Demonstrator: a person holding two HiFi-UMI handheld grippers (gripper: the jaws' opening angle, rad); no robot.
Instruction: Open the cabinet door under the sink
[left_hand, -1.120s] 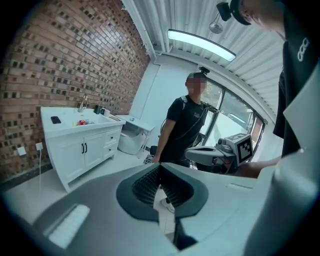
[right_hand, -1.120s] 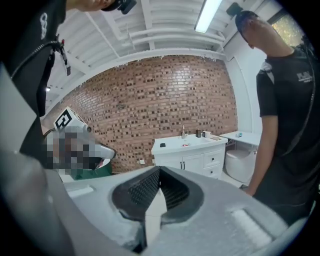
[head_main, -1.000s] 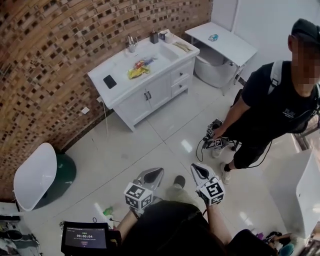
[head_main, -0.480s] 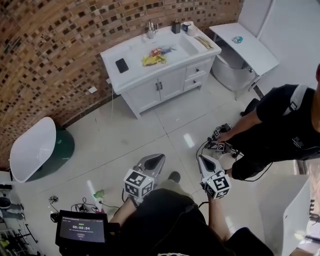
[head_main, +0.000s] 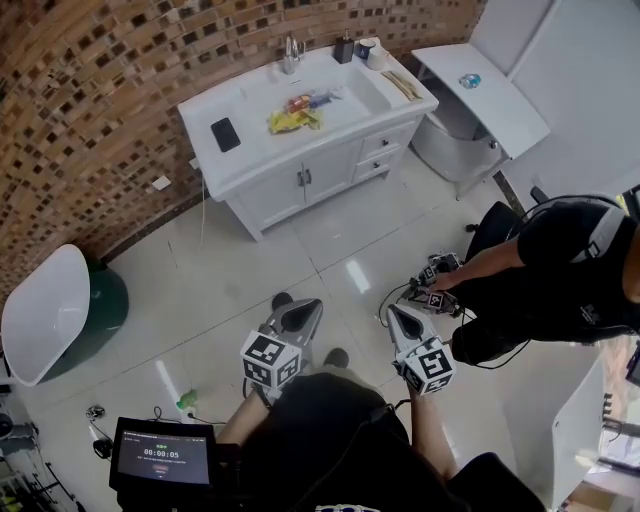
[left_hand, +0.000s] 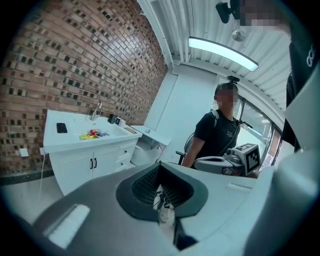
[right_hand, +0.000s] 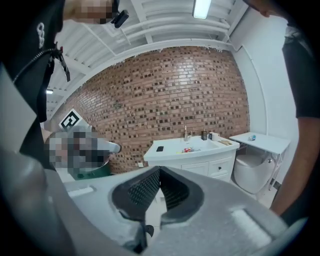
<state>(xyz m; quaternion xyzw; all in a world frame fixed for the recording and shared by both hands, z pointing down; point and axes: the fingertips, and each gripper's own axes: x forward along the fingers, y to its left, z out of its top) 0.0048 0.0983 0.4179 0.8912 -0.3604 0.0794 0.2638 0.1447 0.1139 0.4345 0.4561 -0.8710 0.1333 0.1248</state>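
Note:
The white sink cabinet stands against the brick wall, well ahead of me. Its two doors under the sink are closed, with dark handles side by side at the middle. The left gripper view shows those doors far off, and the right gripper view has the cabinet partly behind the jaws. My left gripper and right gripper hang side by side over the tiled floor, both pointing toward the cabinet. Each is shut with nothing held, as the left gripper and right gripper show close up.
A person in black stands at the right holding another pair of grippers. A white table and a white tub sit right of the cabinet. A phone and yellow items lie on the counter. A white chair is at left.
I have walked forward across the floor with both grippers, still shut and side by side. The person at the right now sits lower and farther right in the head view.

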